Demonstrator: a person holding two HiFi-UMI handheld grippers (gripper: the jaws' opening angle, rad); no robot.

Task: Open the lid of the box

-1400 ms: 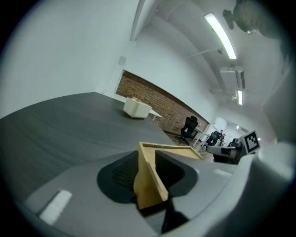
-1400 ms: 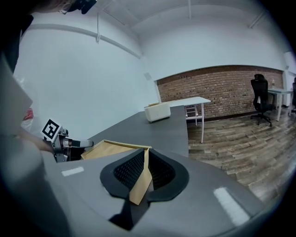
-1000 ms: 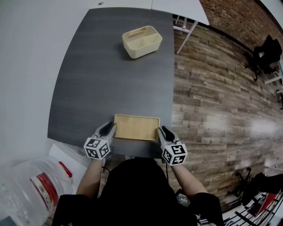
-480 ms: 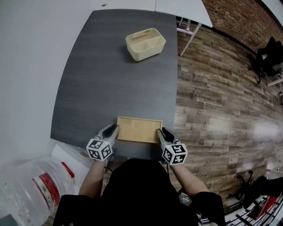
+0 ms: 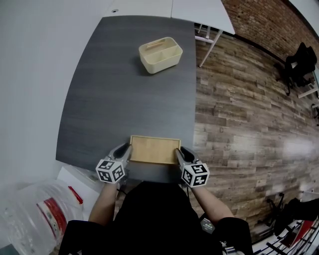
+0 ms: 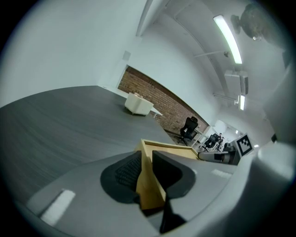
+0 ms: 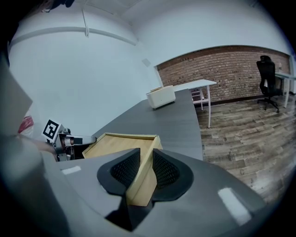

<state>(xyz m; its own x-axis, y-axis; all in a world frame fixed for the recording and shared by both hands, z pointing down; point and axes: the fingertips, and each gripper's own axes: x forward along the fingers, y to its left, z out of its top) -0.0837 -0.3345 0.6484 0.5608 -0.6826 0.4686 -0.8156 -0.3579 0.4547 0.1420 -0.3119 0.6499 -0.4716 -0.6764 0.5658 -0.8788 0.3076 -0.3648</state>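
Observation:
A flat, light wooden box (image 5: pixel 154 149) lies near the front edge of the dark grey table (image 5: pixel 124 99). My left gripper (image 5: pixel 127 148) is at the box's left end and my right gripper (image 5: pixel 178 151) at its right end. In the left gripper view the box's wooden side wall (image 6: pixel 149 185) stands between the two black pads (image 6: pixel 124 170), which press on it. In the right gripper view the pads (image 7: pixel 165 170) clamp the box's corner wall (image 7: pixel 141 178) the same way. The lid lies flat, with no gap showing.
A cream divided caddy (image 5: pixel 160 54) stands at the far side of the table. Right of the table is wooden flooring with a white desk (image 5: pixel 199 10) and black office chairs (image 5: pixel 299 60). A clear plastic bag (image 5: pixel 35 214) lies on the floor at the lower left.
Both grippers have come in slightly against the box's ends. The box itself stays in the same place on the table.

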